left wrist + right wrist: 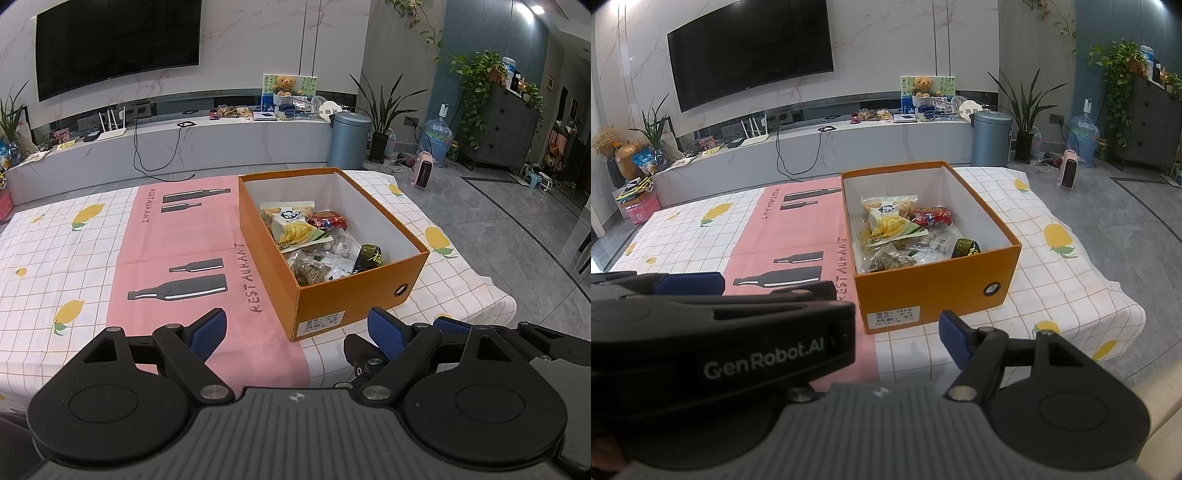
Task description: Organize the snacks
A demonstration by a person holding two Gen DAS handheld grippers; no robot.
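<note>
Behind our surface (pixel 66 258) runs a long marble TV bench under a dark television (pixel 114 44); the checked lemon cloth with its pink runner (pixel 147 243) covers the top from the left edge to the right.

On the left, our left gripper (pixel 295 325) hangs low over the near edge, its blue pads spread wide with nothing between them. To the right of the runner stands the orange box (pixel 369 291), lid off, and the snacks (pixel 314 240) lie inside it in a loose heap: a white-and-yellow packet on top, a red one behind it, a dark green one against the right wall. No snack shows on the cloth outside the box. Furthest right, our right gripper (pixel 901 310) sits just beside the left one; one blue finger (pixel 955 339) shows clearly, its partner is hidden behind the left tool, and the gap reads as wide, holding nothing.

We judge this fits either snacks already gathered into the box or a heap waiting to be sorted out of it; we cannot tell which. For any reach into the box, we should come in from above, clear of the tall walls, and pinch a packet by its sealed edge, since the film bags will slide and crumple.
</note>
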